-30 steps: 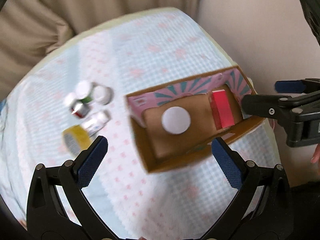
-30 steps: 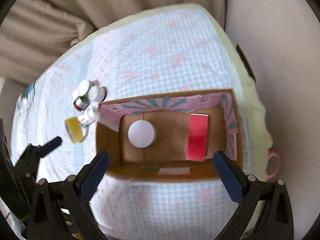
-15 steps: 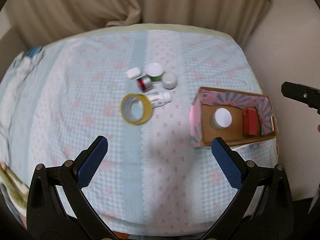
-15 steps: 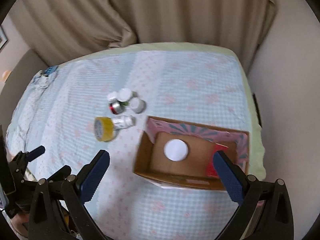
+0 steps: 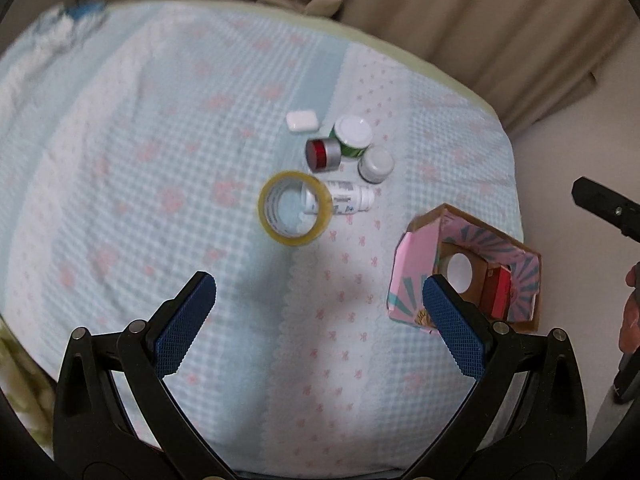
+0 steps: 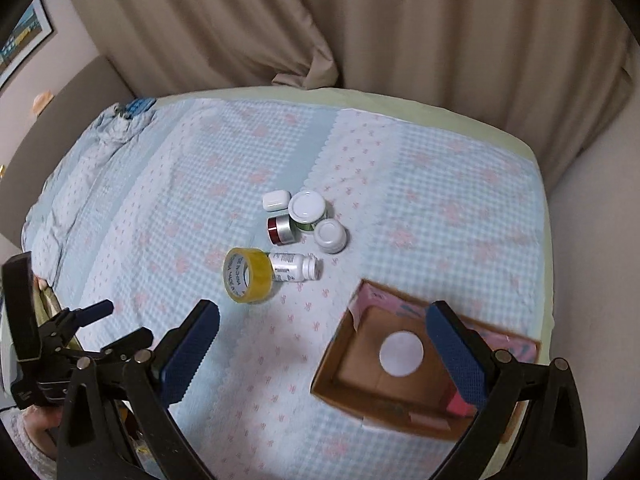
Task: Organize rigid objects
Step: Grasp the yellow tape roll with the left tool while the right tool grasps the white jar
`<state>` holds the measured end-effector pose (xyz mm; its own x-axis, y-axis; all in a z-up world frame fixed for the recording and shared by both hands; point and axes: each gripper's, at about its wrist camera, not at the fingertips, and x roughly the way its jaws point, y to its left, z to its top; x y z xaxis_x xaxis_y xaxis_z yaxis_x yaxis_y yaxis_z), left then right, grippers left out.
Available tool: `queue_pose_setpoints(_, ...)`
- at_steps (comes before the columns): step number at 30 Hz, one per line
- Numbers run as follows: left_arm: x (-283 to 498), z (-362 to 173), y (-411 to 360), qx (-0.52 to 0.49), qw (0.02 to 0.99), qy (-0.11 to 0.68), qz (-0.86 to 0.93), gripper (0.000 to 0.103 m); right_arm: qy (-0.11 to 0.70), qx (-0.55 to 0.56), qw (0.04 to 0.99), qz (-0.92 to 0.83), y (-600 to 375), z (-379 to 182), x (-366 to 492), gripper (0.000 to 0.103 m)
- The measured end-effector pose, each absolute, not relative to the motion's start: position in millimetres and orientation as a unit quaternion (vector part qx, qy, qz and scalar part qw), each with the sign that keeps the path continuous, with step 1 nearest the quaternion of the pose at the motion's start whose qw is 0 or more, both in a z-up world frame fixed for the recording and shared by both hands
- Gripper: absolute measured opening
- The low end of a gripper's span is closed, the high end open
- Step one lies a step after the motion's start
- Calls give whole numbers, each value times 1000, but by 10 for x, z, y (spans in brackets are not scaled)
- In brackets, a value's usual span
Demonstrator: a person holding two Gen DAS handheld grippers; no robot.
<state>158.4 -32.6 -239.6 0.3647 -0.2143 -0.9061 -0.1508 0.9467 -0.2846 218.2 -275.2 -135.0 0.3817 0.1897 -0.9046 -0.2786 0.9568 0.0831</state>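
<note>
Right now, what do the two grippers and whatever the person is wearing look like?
Both are black plastic clamp-style tools. The left gripper and the right gripper each have two fingers tipped with blue cross-hatched pads, on ribbed black arms joined by silver rivets. No cables show. At the lower left of the right wrist view, a pale fuzzy sleeve shows.

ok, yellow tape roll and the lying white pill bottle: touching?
Touching. Right wrist view: white pill bottle butts against the yellow tape roll, no gap.

Yellow tape roll [image 5: 295, 213] touches a toppled white bottle [image 5: 349, 199].
</note>
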Motion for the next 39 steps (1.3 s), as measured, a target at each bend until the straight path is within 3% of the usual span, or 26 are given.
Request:
queue_pose_setpoints(8, 1815, -3377, -193, -298, 755, 584, -8, 103, 557, -58, 813, 161, -2513, -1942, 2768, 103)
queue_pose_setpoints(17, 1985, -4409, -253, -446, 702, 555, 20, 103, 576, -83, 793, 180, -2259, -2672, 3381, 103)
queue_pose_setpoints(39, 2709, -4818, -73, -514, 685, 513, 66, 103, 620, -67, 753, 210, -1800, -3714, 4232, 103)
